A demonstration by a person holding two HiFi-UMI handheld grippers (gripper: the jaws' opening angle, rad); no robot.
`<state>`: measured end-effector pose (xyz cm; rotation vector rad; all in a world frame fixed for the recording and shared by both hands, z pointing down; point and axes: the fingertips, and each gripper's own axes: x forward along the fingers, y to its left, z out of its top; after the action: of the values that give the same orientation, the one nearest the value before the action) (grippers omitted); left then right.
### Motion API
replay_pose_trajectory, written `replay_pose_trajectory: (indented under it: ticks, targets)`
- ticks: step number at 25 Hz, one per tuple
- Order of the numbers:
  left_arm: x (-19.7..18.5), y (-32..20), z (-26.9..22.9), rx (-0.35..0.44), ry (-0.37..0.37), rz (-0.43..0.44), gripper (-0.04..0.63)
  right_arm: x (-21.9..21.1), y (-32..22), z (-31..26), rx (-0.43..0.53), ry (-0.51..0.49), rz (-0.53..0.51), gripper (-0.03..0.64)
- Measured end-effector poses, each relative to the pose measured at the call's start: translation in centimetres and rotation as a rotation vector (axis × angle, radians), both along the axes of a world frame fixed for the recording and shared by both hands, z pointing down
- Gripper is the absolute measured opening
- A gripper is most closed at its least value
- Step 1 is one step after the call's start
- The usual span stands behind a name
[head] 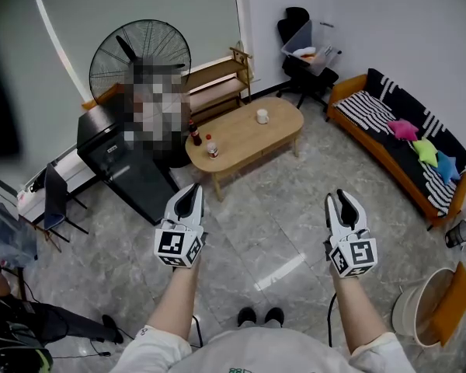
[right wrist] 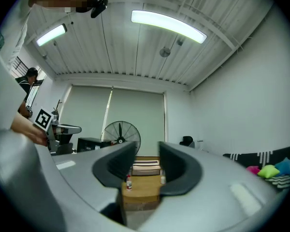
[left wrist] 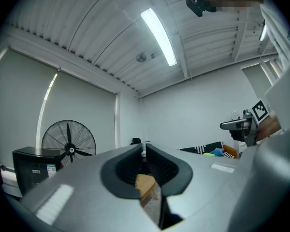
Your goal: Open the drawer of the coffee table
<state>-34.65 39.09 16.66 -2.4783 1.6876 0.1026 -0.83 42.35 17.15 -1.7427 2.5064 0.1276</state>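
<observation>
- Coffee table (head: 245, 134): stands on the grey tiled floor (head: 256, 224), ahead of both grippers and well apart from them; has an oval wooden top.
- Table top: carries a white cup (head: 262, 116) toward its right end, plus a dark bottle (head: 194, 134) and a small red-capped bottle (head: 212, 148) at its left end (the two bottles near each other, well apart from the cup).
- Clear bin (head: 311, 49): sits tilted on a black office chair (head: 299, 80) beyond the table; holds something white and something orange, too small to name.
- Pale bucket (head: 419, 305): stands on the floor at the lower right, near the person's right forearm; holds a flat orange-brown piece (head: 453, 294) that leans out over the rim.
- Left gripper (head: 193, 189): hangs in the air above the floor, tips pressed together with nothing between them; shows a corner of the table far off below the closed tips in its own view.
- Right gripper (head: 339, 196): hangs beside the left one, jaws a narrow gap apart, pads touching nothing; frames the distant table, with the small bottle and the cup on it, through that gap in its own view.
- Drawer: cannot be made out in any view.
</observation>
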Motion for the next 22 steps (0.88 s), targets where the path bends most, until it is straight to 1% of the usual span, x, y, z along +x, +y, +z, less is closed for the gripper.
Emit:
replay_pose_trajectory:
  ticks: [1,2,3,7,11,22]
  targets:
    - [0.1,-0.1,-0.3,0.015,0.018,0.006,0.061,0.3,-0.3,-0.2,0.008,-0.028,0.004,0.265]
    - [0.2,-0.2,-0.6,0.026,0.036,0.015,0.349,0.6,-0.6,-0.2,0.010,-0.053,0.007,0.540]
    - [0.3,-0.4,-0.7,0.029,0.046,0.023,0.483,0.7,-0.8,-0.1,0.007,-0.065,0.009,0.588]
    - [-0.1,-0.7,-0.6,0.030,0.022,0.012,0.485,0.8,-0.9,0.3,0.003,-0.045,0.018,0.589]
    - [0.3,-0.8,0.0,0.013,-0.001,0.023,0.492,0.7,-0.9,0.6,-0.005,-0.033,0.005,0.589]
    - [1.8,-1.6,0.0,0.014,0.005,0.032,0.492,1.6,-1.5,1.5,-0.029,-0.024,-0.013,0.589]
